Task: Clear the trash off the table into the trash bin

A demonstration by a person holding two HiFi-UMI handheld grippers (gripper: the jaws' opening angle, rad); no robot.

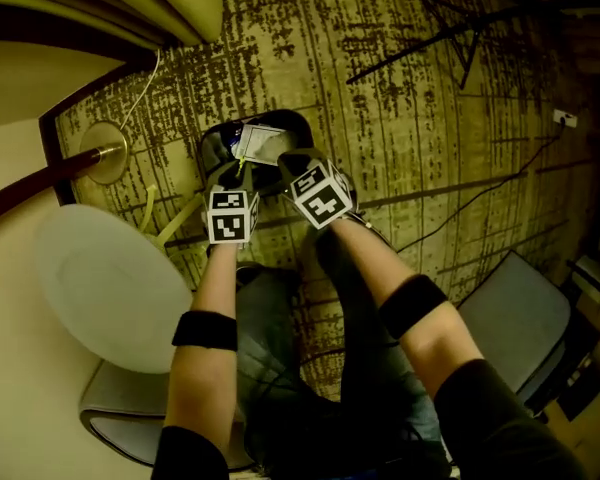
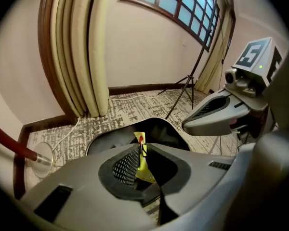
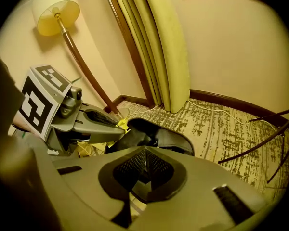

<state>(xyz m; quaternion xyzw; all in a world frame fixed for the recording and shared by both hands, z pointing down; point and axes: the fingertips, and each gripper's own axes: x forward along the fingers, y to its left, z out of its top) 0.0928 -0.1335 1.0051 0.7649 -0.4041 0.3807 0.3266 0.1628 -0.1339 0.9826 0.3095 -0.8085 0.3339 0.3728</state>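
**Both grippers point steeply down, side by side**

The left gripper (image 2: 141,163) has its jaws closed on a yellow wrapper scrap (image 2: 143,171). The right gripper (image 3: 144,170) has its 2 jaws pressed together, empty. The left forearm (image 1: 209,286) and right forearm (image 1: 376,263) reach forward, nearly parallel, each wearing 1 black band.

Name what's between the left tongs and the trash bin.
A yellow wrapper scrap pinched in the left tongs, with the trash bin beyond; left gripper view.
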